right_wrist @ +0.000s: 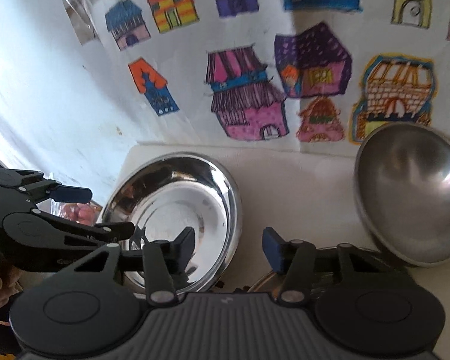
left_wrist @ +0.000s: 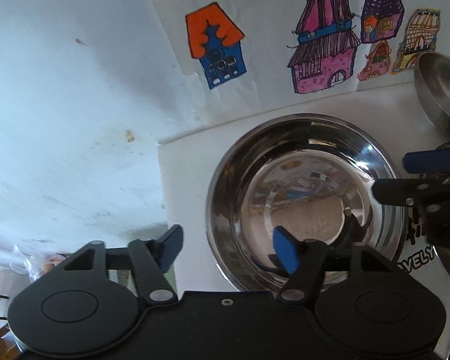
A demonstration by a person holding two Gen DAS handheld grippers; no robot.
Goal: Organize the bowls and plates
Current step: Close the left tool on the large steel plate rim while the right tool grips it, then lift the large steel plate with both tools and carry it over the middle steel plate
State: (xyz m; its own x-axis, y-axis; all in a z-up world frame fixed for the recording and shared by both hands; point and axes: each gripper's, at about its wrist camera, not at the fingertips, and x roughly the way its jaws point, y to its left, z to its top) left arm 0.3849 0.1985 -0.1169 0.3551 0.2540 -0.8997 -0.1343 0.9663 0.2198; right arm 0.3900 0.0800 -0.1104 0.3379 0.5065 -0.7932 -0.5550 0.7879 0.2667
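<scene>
A shiny steel bowl (left_wrist: 306,201) sits on the white table near its left edge; it also shows in the right wrist view (right_wrist: 177,207). My left gripper (left_wrist: 229,250) is open, its right finger over the bowl's near rim and its left finger off the table edge. My right gripper (right_wrist: 228,250) is open and empty, straddling the bowl's right rim from above. A second, matte steel bowl (right_wrist: 411,192) stands tilted on edge at the right, seen too in the left wrist view (left_wrist: 441,90). Another steel rim (right_wrist: 264,282) peeks out under my right gripper.
A wall with children's house drawings (right_wrist: 249,96) stands close behind the table (right_wrist: 297,186). The table's left edge (left_wrist: 165,198) drops off beside the shiny bowl. A plastic bag (left_wrist: 36,258) lies below at the left.
</scene>
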